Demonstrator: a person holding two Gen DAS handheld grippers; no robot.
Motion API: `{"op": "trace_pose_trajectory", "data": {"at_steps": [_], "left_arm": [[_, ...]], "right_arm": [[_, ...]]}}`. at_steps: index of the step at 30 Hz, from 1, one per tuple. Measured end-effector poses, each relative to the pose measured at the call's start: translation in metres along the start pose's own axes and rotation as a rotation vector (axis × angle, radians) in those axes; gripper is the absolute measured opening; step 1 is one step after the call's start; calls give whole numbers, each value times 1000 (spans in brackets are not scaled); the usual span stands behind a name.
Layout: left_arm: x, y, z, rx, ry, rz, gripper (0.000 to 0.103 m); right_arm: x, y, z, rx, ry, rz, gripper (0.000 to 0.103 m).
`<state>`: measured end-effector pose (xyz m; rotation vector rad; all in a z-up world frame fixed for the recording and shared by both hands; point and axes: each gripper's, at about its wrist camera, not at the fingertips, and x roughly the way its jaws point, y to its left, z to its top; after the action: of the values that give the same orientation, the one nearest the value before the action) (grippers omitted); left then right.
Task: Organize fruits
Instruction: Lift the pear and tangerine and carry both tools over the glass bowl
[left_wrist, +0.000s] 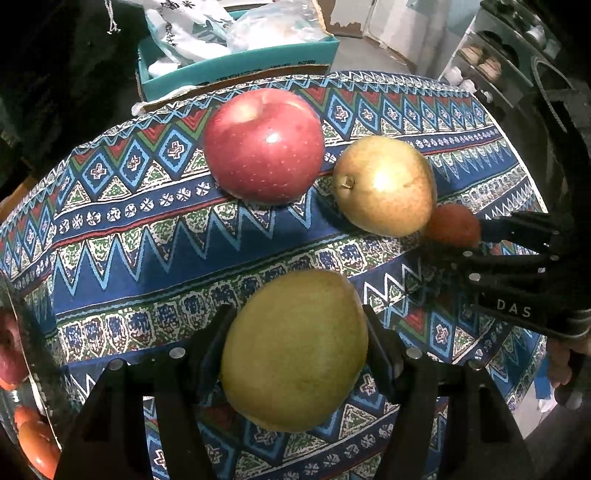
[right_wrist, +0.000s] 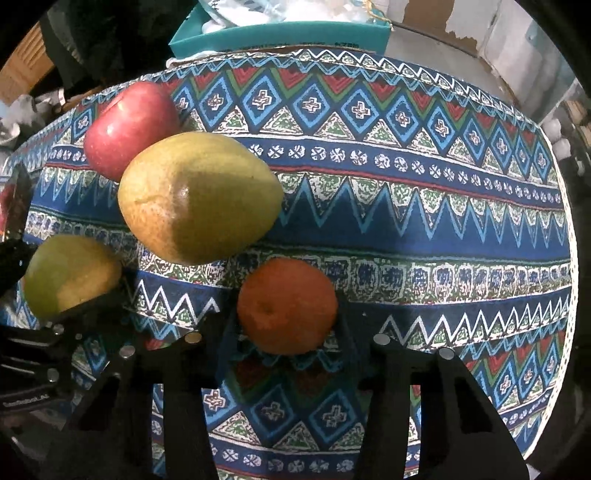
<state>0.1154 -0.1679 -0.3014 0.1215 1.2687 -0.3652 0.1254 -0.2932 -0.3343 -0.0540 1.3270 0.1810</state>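
The left gripper (left_wrist: 295, 354) is clamping a green pear (left_wrist: 295, 350); beside it, the right gripper (right_wrist: 286, 328) is gripping an orange (right_wrist: 287, 305), both nearer than the apple (left_wrist: 264, 146).

Four fruits are present, located relative to the red apple (left_wrist: 263, 146). The red apple sits upright, stem dimple upward, glossy with pale speckles. Just beside it to its right in the left wrist view lies a yellow-green pear (left_wrist: 384, 186) on its side, calyx end facing the apple. Beyond that pear sits a small orange (right_wrist: 287, 305), dimpled skin, touching or nearly touching it. A second green pear (left_wrist: 294, 350) lies nearer the camera than the apple.
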Motion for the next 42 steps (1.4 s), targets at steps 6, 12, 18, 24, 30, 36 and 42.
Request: {"op": "trace_pose_trajectory", "data": {"at_steps": [6, 12, 18, 24, 30, 36, 42], "left_arm": [[-9, 0, -1, -2, -13, -4, 69], [-25, 1, 0, -21, -42, -15, 69], [-51, 2, 2, -35, -90, -30, 69], [-78, 1, 0, -32, -142, -24, 69], [-107, 2, -3, -40, -199, -33, 69], [-139, 8, -8, -58, -267, -44, 69], [-172, 10, -12, -58, -339, -37, 69]], "right_arm": [[-17, -5, -3, 4, -30, 14, 45], [-45, -4, -4, 16, -81, 29, 45], [-71, -1, -7, 9, -127, 29, 45], [-100, 10, -9, -4, -188, 51, 45], [-129, 26, -6, -23, -255, 70, 45], [-157, 44, -2, -48, -320, 99, 45], [-181, 60, 1, -73, -377, 128, 45]]}}
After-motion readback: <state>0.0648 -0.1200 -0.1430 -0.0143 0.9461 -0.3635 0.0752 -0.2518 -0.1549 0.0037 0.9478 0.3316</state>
